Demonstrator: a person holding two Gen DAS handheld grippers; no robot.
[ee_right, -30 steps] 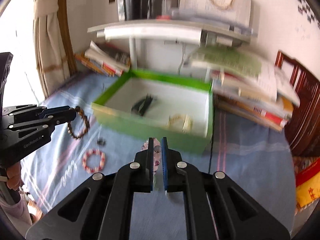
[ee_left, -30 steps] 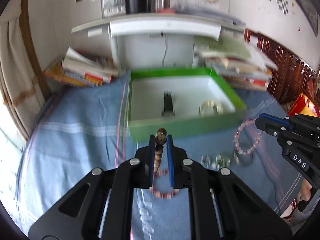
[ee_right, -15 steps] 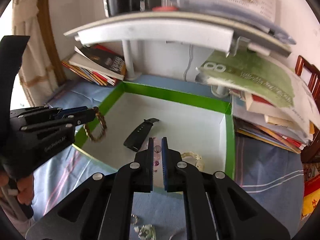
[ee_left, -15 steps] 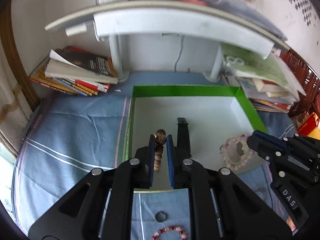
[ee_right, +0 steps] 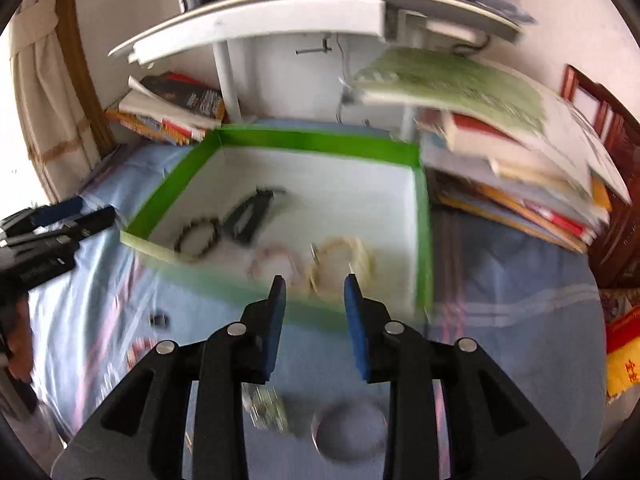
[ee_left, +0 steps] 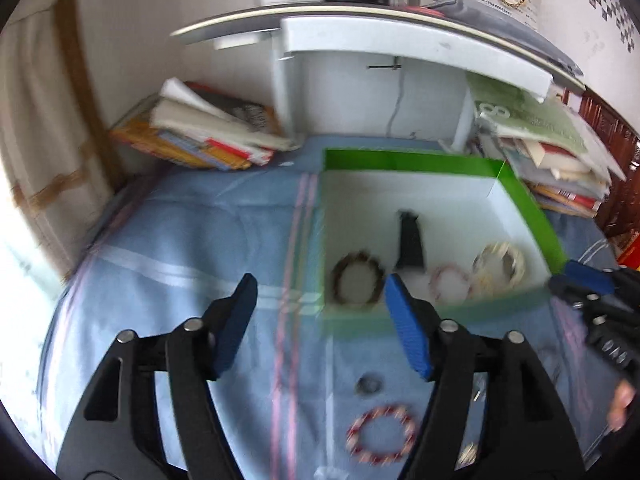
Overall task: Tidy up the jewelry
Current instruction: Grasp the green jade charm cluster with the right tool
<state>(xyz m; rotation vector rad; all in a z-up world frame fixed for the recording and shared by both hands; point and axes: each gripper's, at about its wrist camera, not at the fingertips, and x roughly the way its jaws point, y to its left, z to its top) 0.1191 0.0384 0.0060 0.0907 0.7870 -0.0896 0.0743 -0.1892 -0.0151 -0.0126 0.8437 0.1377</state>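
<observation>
Above box (ee_left: 412, 160), left tool (ee_left: 320, 308) spread wide

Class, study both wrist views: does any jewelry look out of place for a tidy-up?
Yes. A red-and-white beaded bracelet, a small dark ring and a thin silver bangle lie on the blue cloth, outside the green-rimmed box holding the other bracelets.

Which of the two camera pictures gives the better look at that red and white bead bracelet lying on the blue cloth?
The left wrist view. There the red and white bracelet shows as a whole ring on the blue cloth, between the open left gripper's arms. In the right wrist view only a blurred piece of it peeks out beside the open right gripper.
</observation>
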